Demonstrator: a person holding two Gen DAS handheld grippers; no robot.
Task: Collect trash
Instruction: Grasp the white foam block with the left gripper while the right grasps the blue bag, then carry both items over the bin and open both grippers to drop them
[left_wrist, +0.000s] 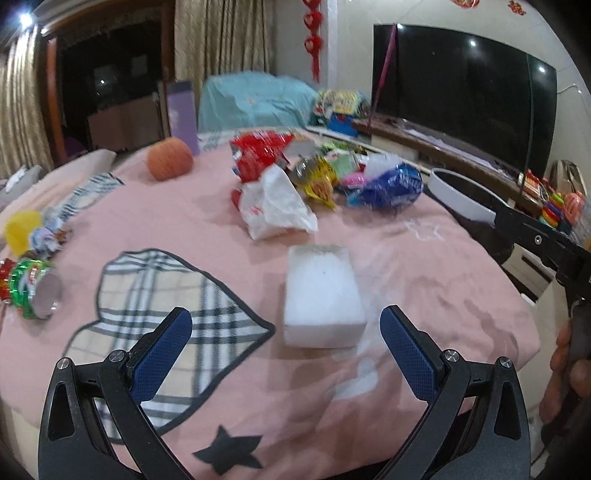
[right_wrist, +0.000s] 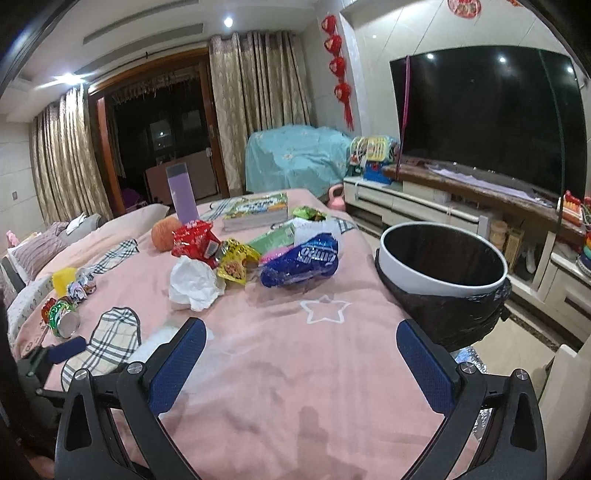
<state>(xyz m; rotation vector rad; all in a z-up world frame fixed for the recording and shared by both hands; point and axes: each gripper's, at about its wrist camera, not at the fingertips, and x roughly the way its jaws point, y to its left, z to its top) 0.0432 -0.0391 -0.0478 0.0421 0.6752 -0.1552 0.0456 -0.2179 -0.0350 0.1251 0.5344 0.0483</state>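
Note:
A white foam block (left_wrist: 321, 295) lies on the pink blanket (left_wrist: 221, 229) just ahead of my left gripper (left_wrist: 286, 319), which is open and holds nothing. Farther back is a heap of trash: a crumpled white bag (left_wrist: 275, 203), a red wrapper (left_wrist: 258, 151), a yellow wrapper (left_wrist: 317, 177) and a blue wrapper (left_wrist: 391, 184). My right gripper (right_wrist: 301, 332) is open and empty above the blanket, with the heap's blue wrapper (right_wrist: 303, 262) ahead of it. The white-rimmed bin (right_wrist: 424, 284) with a black liner stands at the bed's right edge.
A shiny can (left_wrist: 33, 291) and small crumpled wrappers (left_wrist: 48, 236) lie at the left. An orange ball (left_wrist: 170, 158), a purple bottle (left_wrist: 181, 110) and books (right_wrist: 258, 210) sit at the back. A TV (right_wrist: 487, 122) on a low cabinet lines the right wall.

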